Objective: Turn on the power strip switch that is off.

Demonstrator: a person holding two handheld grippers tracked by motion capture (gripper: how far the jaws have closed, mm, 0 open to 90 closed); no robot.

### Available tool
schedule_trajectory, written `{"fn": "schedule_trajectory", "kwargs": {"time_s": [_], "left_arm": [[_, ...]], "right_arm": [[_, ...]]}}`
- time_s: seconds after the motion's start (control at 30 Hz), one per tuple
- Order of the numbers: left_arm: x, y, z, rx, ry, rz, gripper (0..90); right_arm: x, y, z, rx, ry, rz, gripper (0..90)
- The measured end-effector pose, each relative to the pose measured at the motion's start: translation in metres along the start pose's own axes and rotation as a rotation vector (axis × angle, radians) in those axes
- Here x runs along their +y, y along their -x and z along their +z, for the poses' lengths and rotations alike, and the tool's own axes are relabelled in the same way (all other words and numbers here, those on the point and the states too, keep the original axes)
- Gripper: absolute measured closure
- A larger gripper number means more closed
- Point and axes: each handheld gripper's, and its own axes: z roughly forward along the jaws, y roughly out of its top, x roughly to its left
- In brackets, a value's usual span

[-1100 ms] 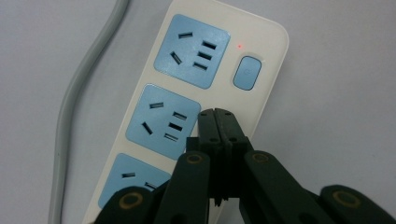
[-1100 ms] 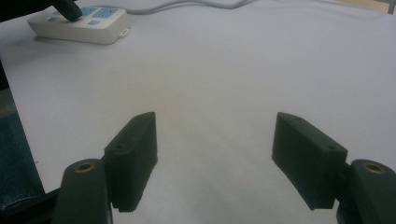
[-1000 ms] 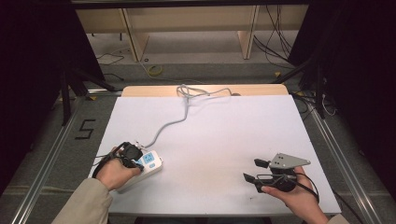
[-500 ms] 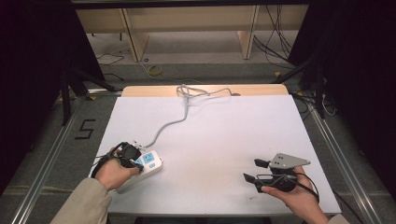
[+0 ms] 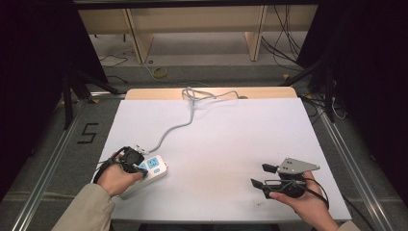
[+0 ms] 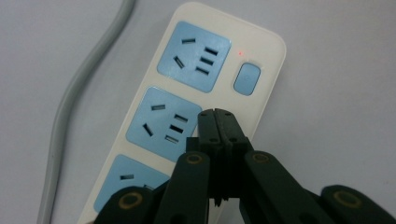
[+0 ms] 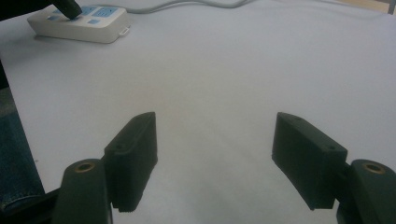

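power strip (image 5: 146, 173): lower left of high view, on white table (image 5: 231, 139), grey cord (image 5: 175, 127) running to the far edge; red light lit beside its blue switch (image 6: 246, 78).
L gripper (image 6: 216, 116): jaws pressed together, nothing between; tips over strip's right rim, just below switch. Prob closed to work as one poking tip.
R gripper (image 7: 215, 158): jaws wide apart, empty, lower right of high view, well apart from strip; looks parked, out of the way.
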Motion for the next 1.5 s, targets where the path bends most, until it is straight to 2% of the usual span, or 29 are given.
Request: {"fn": "schedule_trajectory", "kwargs": {"time_s": [0.23,0.33,0.53,0.57,0.9,1.0,1.23,1.33,1.5], "left_arm": [[0.0,0.003,0.0,-0.002,0.015,-0.002,89.6],[0.0,0.003,-0.001,0.003,0.037,-0.007,89.6],[0.001,0.003,-0.006,0.021,0.114,-0.017,89.1],[0.001,0.002,-0.006,0.023,0.125,-0.012,84.4],[0.002,0.003,-0.013,0.05,0.247,-0.026,80.8],[0.002,0.002,-0.014,0.043,0.298,-0.035,77.9],[0.002,0.002,-0.015,0.041,0.363,-0.055,70.5],[0.003,0.003,-0.013,0.047,0.378,-0.03,63.7],[0.004,0.006,-0.011,0.037,0.413,-0.012,53.9]], "right_arm": [[0.0,0.0,0.0,-0.001,0.005,0.002,31.4],[0.0,0.0,0.0,-0.002,0.004,0.004,31.4],[0.0,0.0,-0.001,-0.003,0.002,0.004,31.4],[0.0,0.0,-0.001,-0.002,0.003,0.002,31.4],[0.0,0.0,-0.001,-0.002,0.002,0.004,31.4],[0.0,0.0,0.0,-0.001,0.004,0.005,31.4],[0.0,0.0,0.0,-0.001,0.005,0.005,31.4],[0.0,0.0,0.0,-0.001,0.005,0.006,31.4],[0.0,0.0,0.0,0.0,0.006,0.006,31.4]]}}
